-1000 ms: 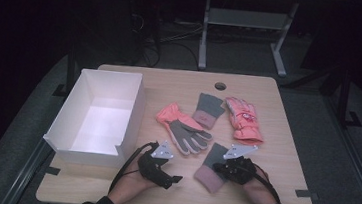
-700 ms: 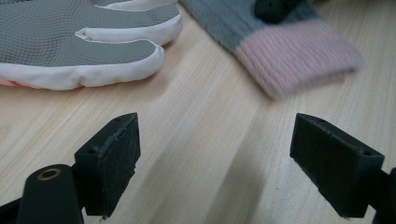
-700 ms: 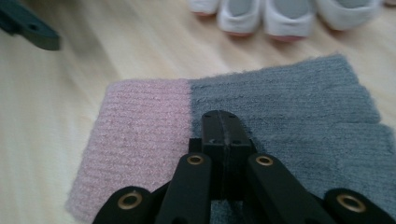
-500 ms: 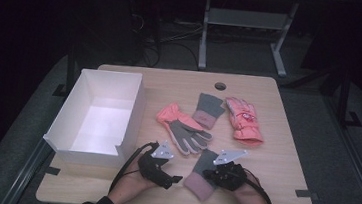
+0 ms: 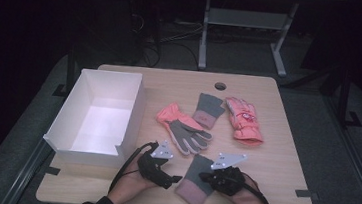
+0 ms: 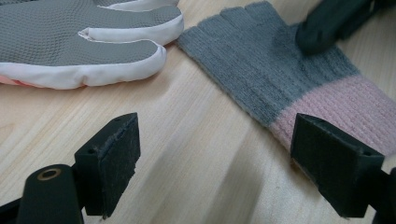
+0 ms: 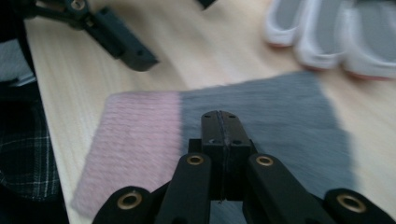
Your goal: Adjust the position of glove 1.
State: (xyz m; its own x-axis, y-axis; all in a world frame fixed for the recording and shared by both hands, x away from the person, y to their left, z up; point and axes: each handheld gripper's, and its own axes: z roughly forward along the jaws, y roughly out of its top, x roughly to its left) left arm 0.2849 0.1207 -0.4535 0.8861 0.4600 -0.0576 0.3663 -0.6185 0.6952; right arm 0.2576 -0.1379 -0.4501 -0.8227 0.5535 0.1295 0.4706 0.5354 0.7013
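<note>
Currently the right gripper (image 5: 205, 175) — jaws pressed together — rests on the knit glove (image 5: 195, 180) while the left gripper (image 5: 175, 181) gapes beside it — the glove could bunch.

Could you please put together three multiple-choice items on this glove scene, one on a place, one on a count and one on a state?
1. Where does the white open cardboard box stand on the light wooden table?
A. on the left side
B. on the right side
C. in the middle

2. How many gloves lie on the table?
A. two
B. four
C. six

3. How do the left gripper's jaws stand?
A. shut on the box
B. open
C. shut on a pink ski glove

Key: 1 A, the box sits by the left edge in the high view. 2 B, four gloves show there. 3 B, bare wood lies between the jaws beside the grey and pink knitted fingerless glove.
</note>
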